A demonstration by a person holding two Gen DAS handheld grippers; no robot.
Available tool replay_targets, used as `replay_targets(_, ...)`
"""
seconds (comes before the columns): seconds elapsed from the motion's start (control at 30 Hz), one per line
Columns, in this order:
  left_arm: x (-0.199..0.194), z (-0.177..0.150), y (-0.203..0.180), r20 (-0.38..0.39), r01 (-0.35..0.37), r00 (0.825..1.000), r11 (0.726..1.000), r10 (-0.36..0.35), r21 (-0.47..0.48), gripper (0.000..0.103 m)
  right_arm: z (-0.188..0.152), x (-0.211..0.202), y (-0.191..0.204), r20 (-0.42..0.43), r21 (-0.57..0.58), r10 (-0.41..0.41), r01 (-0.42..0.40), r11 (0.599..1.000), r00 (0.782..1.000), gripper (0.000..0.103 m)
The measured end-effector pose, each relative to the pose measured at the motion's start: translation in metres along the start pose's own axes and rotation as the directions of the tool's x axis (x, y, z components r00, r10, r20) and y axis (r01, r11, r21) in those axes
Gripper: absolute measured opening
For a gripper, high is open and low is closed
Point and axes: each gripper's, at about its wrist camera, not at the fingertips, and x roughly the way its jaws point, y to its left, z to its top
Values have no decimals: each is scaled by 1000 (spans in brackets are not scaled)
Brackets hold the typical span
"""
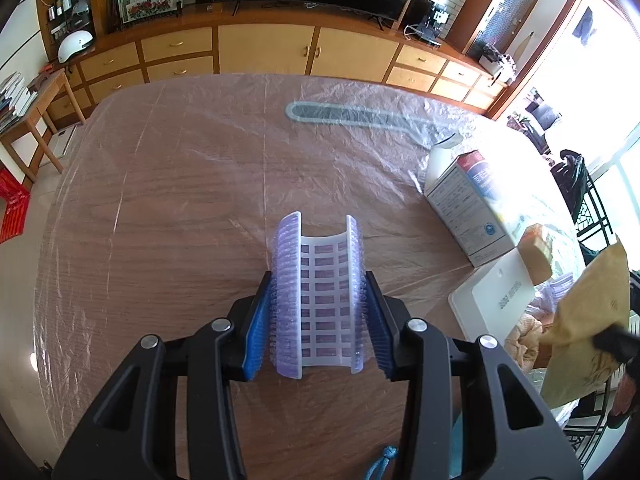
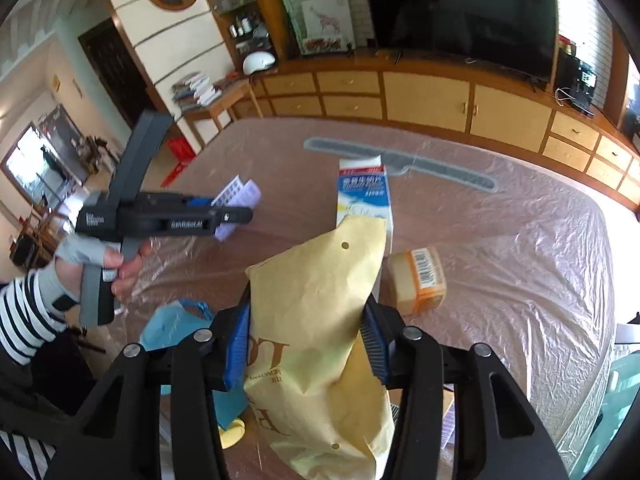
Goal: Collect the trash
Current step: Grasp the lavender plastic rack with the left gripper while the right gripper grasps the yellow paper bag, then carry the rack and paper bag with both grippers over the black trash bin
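Nearest the milk carton, the right hand-held gripper is clamped on a yellow paper bag, while left of the carton the left hand-held gripper is clamped on an empty blister pack, both lifted off the tabletop. The pickup step looks done; next, I'd guess, the pack goes into the bag, with the carton and the small orange-labelled tub just right of it still waiting.

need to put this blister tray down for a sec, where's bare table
Free: the wide stretch of plastic-covered table to the left of the milk carton and in front of the long grey strip. Crowded: the right edge, around the carton, the white board and the orange-labelled tub.
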Motion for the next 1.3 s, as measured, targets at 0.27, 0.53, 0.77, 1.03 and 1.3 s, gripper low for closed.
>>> replay_targets(0.27,-34,-7,-7,81,33,996,999,-35,31,44,8,-26,-19,116,99,-1,-10,995,993,46)
replay_targets(0.53,-69,-28,-25,142,46,988,996,-56,75,44,-3,-49,-25,169,148,6,-32,988,986,45)
replay_targets(0.77,-92,-49,-37,172,47,983,993,-65,108,44,-10,-63,-24,198,146,26,-56,988,980,45)
replay_targets(1.03,-106,-68,-53,186,49,980,990,-74,135,44,-15,-70,-26,215,118,42,-69,991,976,44)
replay_targets(1.3,-113,-78,-63,192,55,978,987,-84,151,44,-24,-77,-19,239,114,60,-89,989,969,43)
